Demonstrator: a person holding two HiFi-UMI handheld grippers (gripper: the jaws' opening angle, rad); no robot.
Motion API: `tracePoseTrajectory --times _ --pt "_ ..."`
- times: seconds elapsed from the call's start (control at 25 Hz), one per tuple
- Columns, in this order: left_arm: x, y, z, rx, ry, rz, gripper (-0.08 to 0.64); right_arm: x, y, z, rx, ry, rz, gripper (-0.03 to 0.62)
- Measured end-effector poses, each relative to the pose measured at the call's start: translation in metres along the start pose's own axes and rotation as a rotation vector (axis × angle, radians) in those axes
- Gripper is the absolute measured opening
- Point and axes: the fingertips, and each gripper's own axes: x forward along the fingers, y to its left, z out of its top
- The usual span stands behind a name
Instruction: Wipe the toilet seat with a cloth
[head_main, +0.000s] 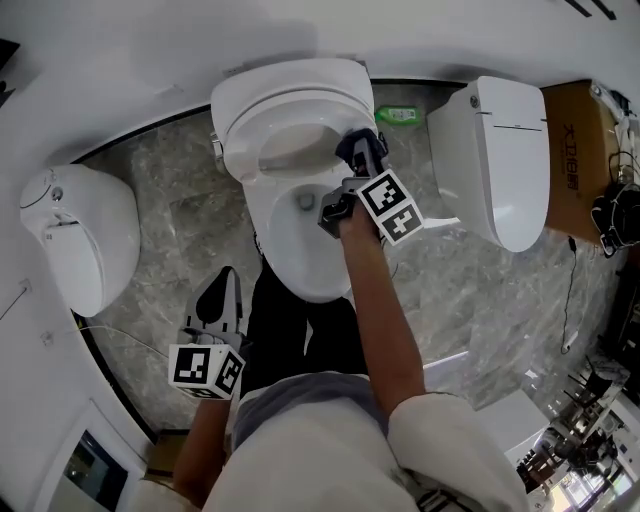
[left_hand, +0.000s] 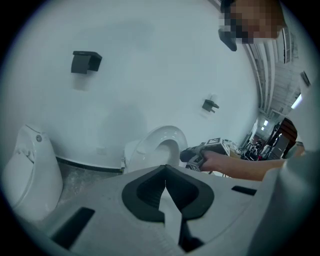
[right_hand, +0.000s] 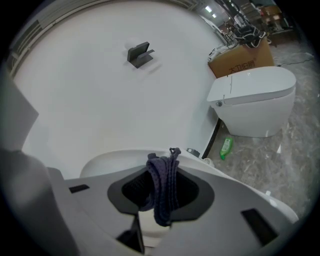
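Holding cloth at toilet seat: right gripper loaded, left gripper idle.

Item: dark knitted cloth (right_hand: 163, 190), bunched and pinched between the jaws of the right gripper (head_main: 362, 152), at the right-hand edge of the white toilet seat (head_main: 250, 120); whether it touches the seat cannot be told. Handling, as judged: light, soft, limp, folds on itself; best taken at a gathered bunch so a loose pad is left for wiping. Seat hard, glossy, probably slippery. Left gripper (head_main: 224, 280): jaws pressed together, empty, low over the grey marble floor (head_main: 170, 200), well apart from the toilet.
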Motion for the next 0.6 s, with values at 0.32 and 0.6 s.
tracePoseTrajectory --times 0.32,0.6 --pt "0.062 -0.006 0.079 0.307 -0.099 -0.118 0.009 -0.02 0.044 -0.002 -0.153 0.027 0.102 0.103" --pt "0.117 0.008 0.121 0.405 -0.106 -0.158 0.011 -0.066 0.075 -0.002 -0.318 0.085 0.198 0.103"
